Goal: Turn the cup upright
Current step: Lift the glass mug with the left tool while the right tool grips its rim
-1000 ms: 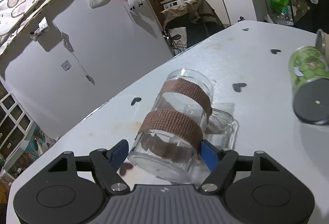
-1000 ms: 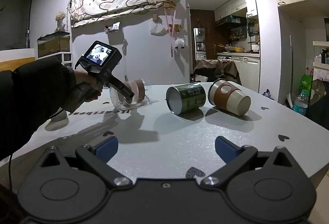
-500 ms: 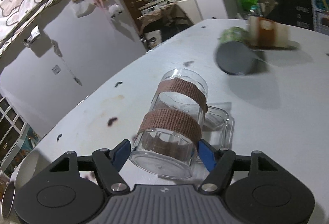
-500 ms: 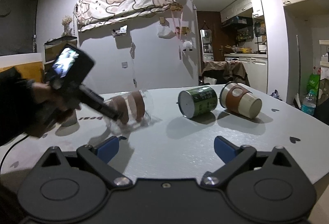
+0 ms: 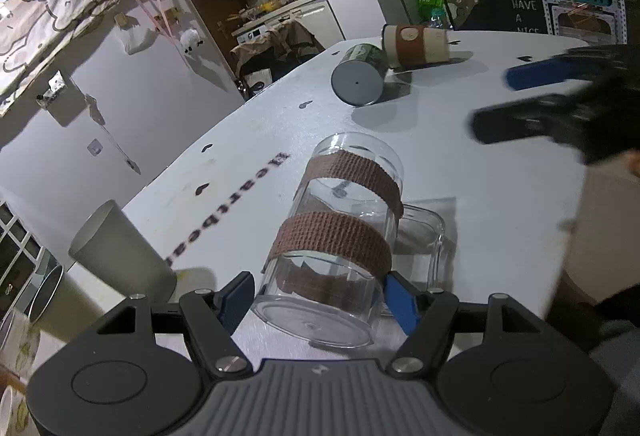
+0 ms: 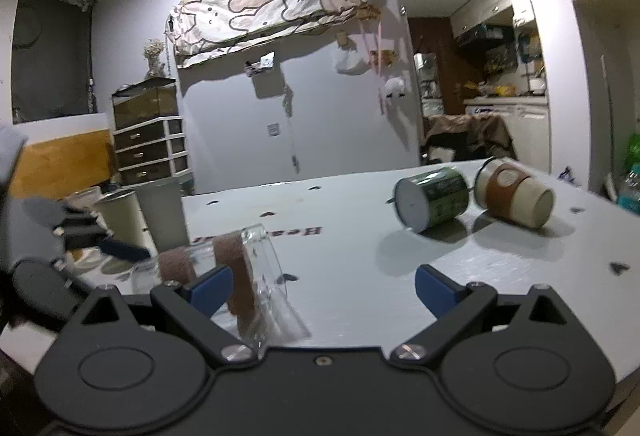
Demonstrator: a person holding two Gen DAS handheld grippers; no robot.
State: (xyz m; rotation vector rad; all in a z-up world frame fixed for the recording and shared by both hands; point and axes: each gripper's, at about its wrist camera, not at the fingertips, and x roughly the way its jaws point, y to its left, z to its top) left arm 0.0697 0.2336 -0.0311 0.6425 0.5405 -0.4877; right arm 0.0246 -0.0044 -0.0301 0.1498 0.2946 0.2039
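A clear glass mug point(image 5: 336, 248) with two brown woven bands and a handle lies on its side on the white table point(image 5: 480, 196). My left gripper point(image 5: 316, 296) is shut on the mug near its base, one blue pad on each side. In the right wrist view the mug point(image 6: 236, 268) lies at the lower left, mouth pointing right, with the left gripper's finger point(image 6: 120, 250) on it. My right gripper point(image 6: 324, 286) is open and empty, low over the table just right of the mug; it shows blurred in the left wrist view point(image 5: 536, 100).
A green can point(image 5: 360, 76) and a brown-sleeved paper cup point(image 5: 418, 44) lie on their sides at the far side of the table. A grey cup point(image 5: 120, 252) stands upright to the left of the mug, near the table edge; it also shows in the right wrist view point(image 6: 164, 212).
My left gripper has swung the mug round on the table, so the can and paper cup moved from right to far centre. My right gripper has moved in close to the mug.
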